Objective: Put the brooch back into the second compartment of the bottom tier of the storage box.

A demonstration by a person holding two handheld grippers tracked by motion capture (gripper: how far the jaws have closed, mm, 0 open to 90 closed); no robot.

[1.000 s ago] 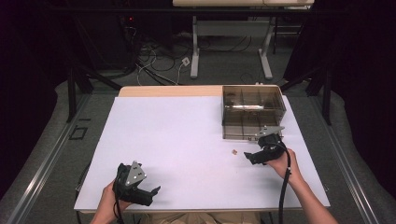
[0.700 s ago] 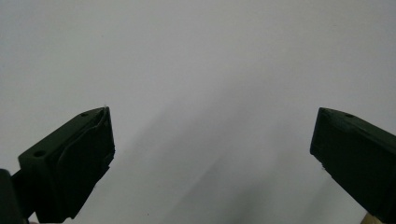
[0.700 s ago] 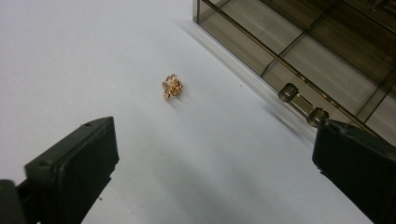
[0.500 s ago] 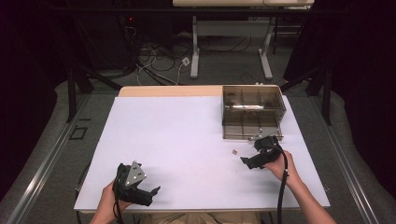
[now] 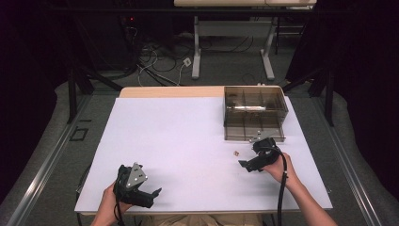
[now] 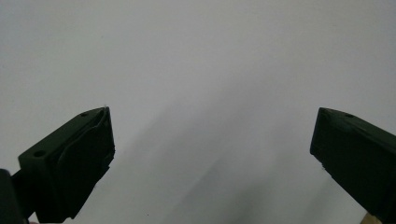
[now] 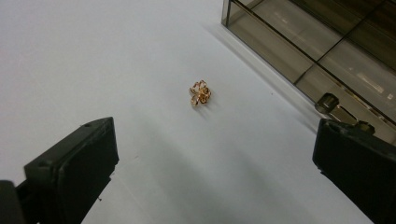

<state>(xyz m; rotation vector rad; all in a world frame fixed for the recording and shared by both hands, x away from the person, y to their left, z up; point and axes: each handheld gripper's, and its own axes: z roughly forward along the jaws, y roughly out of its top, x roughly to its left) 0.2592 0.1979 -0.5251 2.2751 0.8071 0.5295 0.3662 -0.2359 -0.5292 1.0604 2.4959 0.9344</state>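
The right gripper (image 5: 246, 165) hangs low over the white tabletop (image 5: 179, 141) with its two black jaws spread wide and nothing between them; they have just finished opening. Ahead of its fingertips, a little beyond the gap and clear of both fingers (image 7: 74, 168), lies a small gold-coloured, flower-shaped metal trinket (image 7: 200, 93), resting on the white surface untouched. Past the finger on the right side of the right gripper view stands a smoky transparent plastic box with divided compartments (image 7: 299, 51), near the trinket but apart from it. The left gripper (image 5: 149, 194) sits at the near edge of the table, its jaws also wide apart, with bare white surface between its fingers (image 6: 79, 158).
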